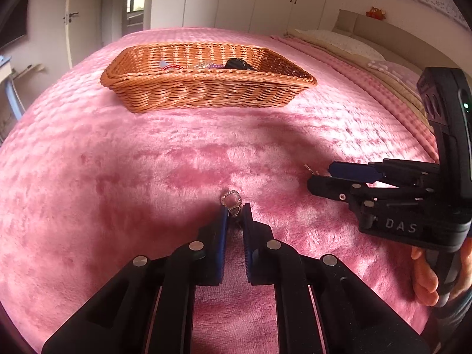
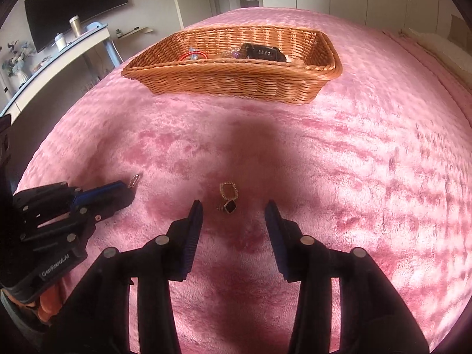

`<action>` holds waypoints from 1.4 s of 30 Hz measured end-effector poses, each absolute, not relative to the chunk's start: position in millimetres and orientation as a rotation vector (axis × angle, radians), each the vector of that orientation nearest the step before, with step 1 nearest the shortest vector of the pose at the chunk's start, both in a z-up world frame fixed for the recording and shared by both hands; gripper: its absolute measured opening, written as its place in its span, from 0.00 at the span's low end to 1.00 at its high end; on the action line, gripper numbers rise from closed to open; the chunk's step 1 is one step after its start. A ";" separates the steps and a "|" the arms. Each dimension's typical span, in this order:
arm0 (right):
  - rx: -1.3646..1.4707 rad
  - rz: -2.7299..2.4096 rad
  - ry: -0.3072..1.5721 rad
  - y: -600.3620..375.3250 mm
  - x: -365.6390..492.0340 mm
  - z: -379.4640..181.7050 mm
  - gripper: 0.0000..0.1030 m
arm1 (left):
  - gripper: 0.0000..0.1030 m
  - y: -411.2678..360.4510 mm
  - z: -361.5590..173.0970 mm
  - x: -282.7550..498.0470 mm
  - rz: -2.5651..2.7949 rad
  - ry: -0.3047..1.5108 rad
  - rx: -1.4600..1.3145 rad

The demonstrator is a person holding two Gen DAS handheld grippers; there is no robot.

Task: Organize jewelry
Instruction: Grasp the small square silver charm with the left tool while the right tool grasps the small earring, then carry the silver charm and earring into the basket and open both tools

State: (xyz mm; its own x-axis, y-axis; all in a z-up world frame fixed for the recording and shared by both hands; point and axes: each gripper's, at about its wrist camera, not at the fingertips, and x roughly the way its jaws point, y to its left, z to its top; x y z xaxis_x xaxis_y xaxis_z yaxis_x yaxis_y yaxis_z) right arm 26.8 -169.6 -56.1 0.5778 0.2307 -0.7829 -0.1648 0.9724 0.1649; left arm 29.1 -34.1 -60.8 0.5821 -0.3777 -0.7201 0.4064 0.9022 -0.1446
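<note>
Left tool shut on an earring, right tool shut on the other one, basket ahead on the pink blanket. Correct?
No: right tool is open, the other earring lying loose on the pink blanket between its tips (right wrist view). Left tool shut on its earring and basket ahead are correct.

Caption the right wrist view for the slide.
Right gripper open over a gold earring on the pink blanket; wicker basket beyond.

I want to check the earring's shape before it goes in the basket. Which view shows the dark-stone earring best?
The right wrist view: the dark-stone earring lies unobstructed on the blanket, between the open right gripper fingers. In the left wrist view only a small glint shows, near the right gripper's fingertips.
</note>
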 end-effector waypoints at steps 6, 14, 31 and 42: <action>0.024 0.221 0.924 -159.2 33.6 -56.3 0.18 | 0.08 -33.3 -60.7 28.9 -0.466 0.828 0.029; -0.027 0.292 0.884 -145.4 8.4 -43.7 0.04 | 0.08 -27.6 -45.8 13.5 -0.519 0.751 0.014; 0.071 0.333 0.700 -159.6 18.2 52.5 0.04 | 0.07 -13.2 40.5 18.9 -0.595 0.552 -0.010; 0.182 0.302 0.727 -173.7 150.3 66.0 0.04 | 0.07 -16.4 73.7 143.2 -0.544 0.532 -0.047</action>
